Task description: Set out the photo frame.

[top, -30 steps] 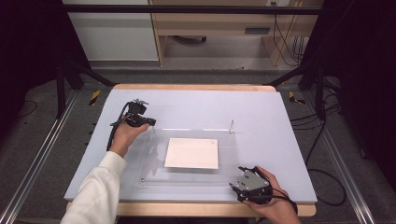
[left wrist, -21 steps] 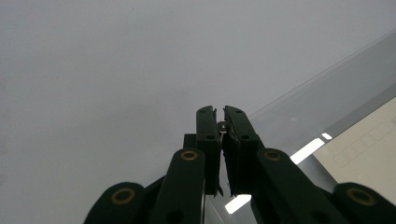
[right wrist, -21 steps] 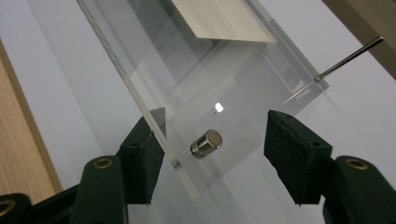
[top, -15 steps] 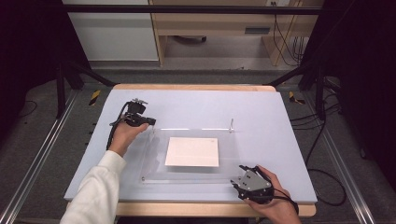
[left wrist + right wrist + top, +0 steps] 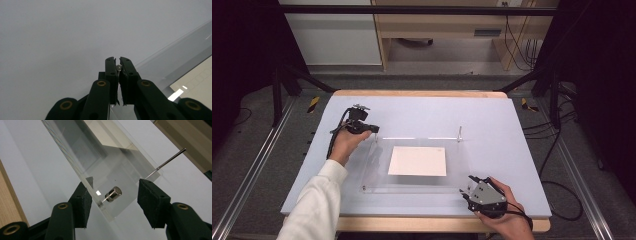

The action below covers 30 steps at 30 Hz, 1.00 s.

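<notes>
now the left gripper (image 5: 373,129) sits at the far left corner of the clear acrylic frame (image 5: 372,165), jaws pinched on a small metal pin (image 5: 119,66). the right gripper (image 5: 112,195), at the near right corner, has its jaws spread and just closing around a metal standoff cap (image 5: 113,194) without touching it. white paper (image 5: 417,161) lies under the frame, mid-table.

Your worktop (image 5: 422,107) fills the middle of the frame, a wooden board under a pale blue mat. Flat on that mat at centre lies a clear acrylic panel (image 5: 377,170), a white sheet (image 5: 417,161) beneath it.
</notes>
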Tool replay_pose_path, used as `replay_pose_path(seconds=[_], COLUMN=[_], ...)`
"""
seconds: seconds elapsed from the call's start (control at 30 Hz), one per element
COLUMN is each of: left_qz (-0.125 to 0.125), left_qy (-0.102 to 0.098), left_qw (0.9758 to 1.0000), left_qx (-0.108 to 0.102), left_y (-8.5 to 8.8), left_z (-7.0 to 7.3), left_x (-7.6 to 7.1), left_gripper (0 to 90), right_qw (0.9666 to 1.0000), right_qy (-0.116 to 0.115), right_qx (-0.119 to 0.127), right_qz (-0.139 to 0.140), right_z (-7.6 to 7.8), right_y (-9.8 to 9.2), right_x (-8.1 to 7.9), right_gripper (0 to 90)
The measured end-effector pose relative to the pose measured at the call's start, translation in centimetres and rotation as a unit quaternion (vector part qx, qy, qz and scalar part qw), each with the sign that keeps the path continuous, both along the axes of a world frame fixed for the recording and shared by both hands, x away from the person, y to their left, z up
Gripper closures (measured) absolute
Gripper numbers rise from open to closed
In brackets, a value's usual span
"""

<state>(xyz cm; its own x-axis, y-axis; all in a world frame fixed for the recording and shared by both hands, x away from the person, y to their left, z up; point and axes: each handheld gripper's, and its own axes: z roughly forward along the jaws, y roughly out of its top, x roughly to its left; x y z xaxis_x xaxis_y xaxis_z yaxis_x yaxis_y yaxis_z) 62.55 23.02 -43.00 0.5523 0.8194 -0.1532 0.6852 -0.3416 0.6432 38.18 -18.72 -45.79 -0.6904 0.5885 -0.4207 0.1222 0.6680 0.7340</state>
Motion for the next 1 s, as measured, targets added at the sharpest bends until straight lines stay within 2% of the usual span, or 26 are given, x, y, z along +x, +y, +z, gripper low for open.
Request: replay_pose_path(seconds=[0.2, 0.23, 0.4, 0.43, 0.5, 0.53, 0.57, 0.63, 0.67, 0.7, 0.77, 0.8, 0.93, 1.0], left_qz=[-0.001, -0.001, 0.002, 0.002, 0.008, 0.011, 0.01, 0.011, 0.009, 0.009, -0.001, -0.008, -0.035, -0.053], left_qy=[0.0, 0.001, -0.004, -0.01, -0.03, -0.038, -0.045, -0.081, -0.103, -0.103, -0.119, -0.129, -0.151, -0.162], left_qw=[1.0, 1.0, 1.0, 0.9999, 0.9992, 0.999, 0.9988, 0.9965, 0.9946, 0.9946, 0.9928, 0.9913, 0.9878, 0.9852], left_qx=[0.006, 0.007, 0.005, 0.011, 0.023, 0.023, 0.017, 0.02, 0.013, 0.013, 0.016, 0.021, 0.016, 0.018], left_y=[0.0, 0.0, 0.1, 0.0, -0.1, 0.0, 0.2, 0.3, 0.6, 0.6, 0.6, 0.7, 0.6, 0.4], left_z=[0.1, 0.1, 0.0, 0.0, 0.0, 0.0, 0.2, 0.9, 1.6, 1.6, 2.4, 2.8, 3.9, 4.5], left_x=[0.3, 0.3, 0.3, 0.2, 0.0, 0.0, -0.2, -0.9, -1.8, -1.8, -3.0, -3.8, -6.8, -8.4], left_gripper=[84.6, 84.5, 84.1, 83.5, 76.6, 66.8, 66.8, 59.6, 54.0, 53.2, 51.0, 49.2, 40.8, 37.4], right_qw=[0.9999, 0.9998, 0.9999, 0.9999, 1.0, 1.0, 1.0, 1.0, 1.0, 1.0, 0.9999, 0.9999, 0.9999, 0.9999], right_qy=[0.005, 0.006, -0.002, -0.004, -0.006, -0.006, -0.006, -0.006, -0.008, -0.008, -0.009, -0.009, -0.008, -0.008], right_qx=[-0.009, -0.016, -0.011, -0.009, -0.004, -0.002, -0.002, -0.001, -0.001, -0.001, 0.005, 0.006, 0.007, 0.008], right_qz=[0.008, 0.009, 0.006, 0.003, 0.002, 0.0, 0.0, 0.0, -0.001, -0.001, -0.004, -0.005, -0.009, -0.011], right_z=[-0.3, -0.4, 0.0, 0.1, 0.3, 0.3, 0.3, 0.3, 0.5, 0.5, 0.6, 0.7, 1.0, 1.3], right_y=[0.2, 0.4, 0.3, 0.3, 0.3, 0.3, 0.3, 0.3, 0.3, 0.3, 0.3, 0.2, 0.3, 0.3], right_x=[0.3, 0.4, 0.3, 0.2, 0.3, 0.2, 0.2, 0.2, 0.2, 0.2, 0.2, 0.3, 0.3, 0.3], right_gripper=[44.3, 44.7, 47.0, 47.5, 48.0, 48.1, 48.1, 48.3, 48.9, 48.9, 49.1, 49.3, 50.3, 50.8])
